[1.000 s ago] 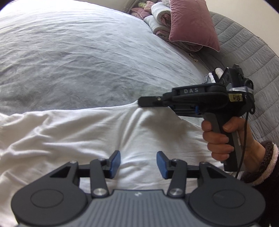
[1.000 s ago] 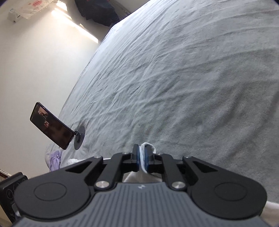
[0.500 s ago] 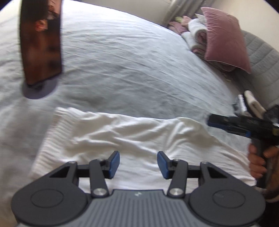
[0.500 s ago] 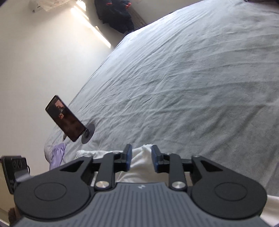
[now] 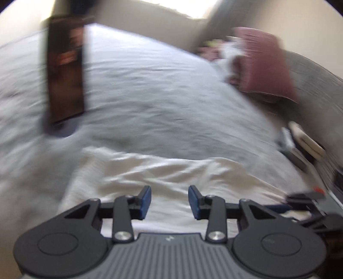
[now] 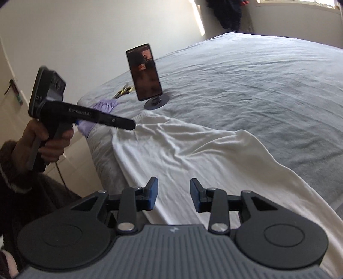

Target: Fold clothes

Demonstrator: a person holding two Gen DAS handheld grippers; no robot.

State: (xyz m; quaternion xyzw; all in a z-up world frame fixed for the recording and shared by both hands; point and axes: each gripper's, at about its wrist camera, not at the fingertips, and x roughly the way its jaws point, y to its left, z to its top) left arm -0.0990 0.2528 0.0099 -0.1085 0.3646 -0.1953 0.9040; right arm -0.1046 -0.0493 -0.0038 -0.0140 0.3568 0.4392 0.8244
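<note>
White garment (image 6: 193, 154), bottom edge cut off, lies under spread right hand-held gripper (image 6: 174, 194); left hand-held gripper (image 5: 169, 202), blurred, closing, empty.

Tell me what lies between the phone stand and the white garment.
Right wrist view: only bare grey bedsheet separates the phone stand from the white garment.

This is a bedroom in a home. A wide bed (image 6: 246, 90) with a wrinkled grey cover fills most of both views. In the left wrist view, a pink pillow (image 5: 263, 64) leans on folded bedding at 1 o'clock, beside a grey quilted headboard (image 5: 315, 79). In the right wrist view, plain pale walls close the room, a bright window (image 6: 295, 4) is at 1 o'clock, and dark clothes (image 6: 227, 12) hang near it at 12 o'clock. A phone on a round stand (image 6: 144, 72) sits on the bed at 11 o'clock.
</note>
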